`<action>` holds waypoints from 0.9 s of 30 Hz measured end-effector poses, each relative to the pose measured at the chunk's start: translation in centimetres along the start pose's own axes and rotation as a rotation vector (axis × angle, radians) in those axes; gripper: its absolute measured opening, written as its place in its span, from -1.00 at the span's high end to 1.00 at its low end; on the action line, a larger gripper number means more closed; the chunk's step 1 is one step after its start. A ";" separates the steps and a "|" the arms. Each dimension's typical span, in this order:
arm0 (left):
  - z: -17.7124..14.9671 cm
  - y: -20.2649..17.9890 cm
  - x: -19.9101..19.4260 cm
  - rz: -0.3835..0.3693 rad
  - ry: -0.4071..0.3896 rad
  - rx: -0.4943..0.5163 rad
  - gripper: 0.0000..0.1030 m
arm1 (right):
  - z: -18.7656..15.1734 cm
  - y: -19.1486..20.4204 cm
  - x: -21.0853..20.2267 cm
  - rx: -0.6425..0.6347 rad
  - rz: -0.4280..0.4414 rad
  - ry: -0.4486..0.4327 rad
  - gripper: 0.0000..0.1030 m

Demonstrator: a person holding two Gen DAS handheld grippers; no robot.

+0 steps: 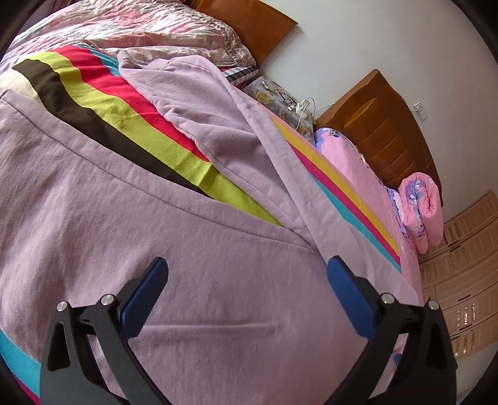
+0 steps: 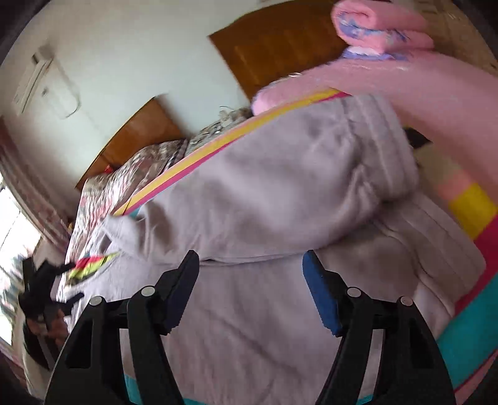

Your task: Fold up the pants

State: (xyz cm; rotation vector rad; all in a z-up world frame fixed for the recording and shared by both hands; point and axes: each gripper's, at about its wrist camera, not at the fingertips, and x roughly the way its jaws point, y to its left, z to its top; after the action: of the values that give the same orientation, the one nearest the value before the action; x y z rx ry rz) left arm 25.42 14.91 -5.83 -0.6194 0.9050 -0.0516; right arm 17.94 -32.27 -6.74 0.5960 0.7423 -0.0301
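Lilac pants lie spread on a striped sheet on the bed, with one leg stretching away toward the pillows. My left gripper is open and empty, hovering just above the wide part of the pants. In the right wrist view the pants are partly doubled over, with a folded layer and ribbed waistband lying on top. My right gripper is open and empty, just above the fabric near the fold's edge. That view is motion-blurred.
The striped sheet covers the bed. A floral quilt lies at the head, a rolled pink blanket at the bed's far edge, wooden headboards by the wall. A charger and cables lie on a pillow.
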 end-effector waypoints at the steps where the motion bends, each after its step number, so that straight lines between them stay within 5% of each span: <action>1: -0.5 -0.2 -0.4 0.006 -0.010 0.015 -0.97 | 0.3 -1.1 0.1 0.057 -0.009 -0.006 -0.31; 5: -1.9 0.1 -1.6 0.011 -0.014 0.054 -0.97 | 1.3 -3.5 1.7 0.186 -0.043 0.013 -0.26; 12: -2.8 0.3 -2.5 0.033 -0.027 0.101 -0.97 | 3.1 -5.9 3.1 0.317 -0.063 -0.096 -0.06; 14: -2.2 0.0 -2.0 0.028 -0.012 0.105 -0.97 | 3.0 -5.8 3.4 0.286 -0.063 -0.084 0.33; 15: -1.7 -0.3 -1.4 0.010 0.008 0.105 -0.97 | 2.9 -5.8 3.7 0.274 -0.041 -0.078 0.63; 16: -0.9 -0.5 -0.6 -0.004 0.037 0.093 -0.97 | 2.8 -6.1 3.8 0.282 -0.024 -0.083 0.68; 22: 6.1 -3.4 4.3 -0.097 0.137 -0.031 -0.97 | 1.9 -7.0 4.2 0.287 -0.002 -0.083 0.69; 27: 11.1 -5.9 9.5 0.013 0.214 -0.023 -0.84 | 1.3 -7.3 3.6 0.294 0.027 -0.089 0.69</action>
State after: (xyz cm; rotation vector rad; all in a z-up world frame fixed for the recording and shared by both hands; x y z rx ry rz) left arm 40.98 12.55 -4.52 -0.6372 1.1176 -0.0979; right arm 19.79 -38.35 -11.96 0.8794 0.6476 -0.1415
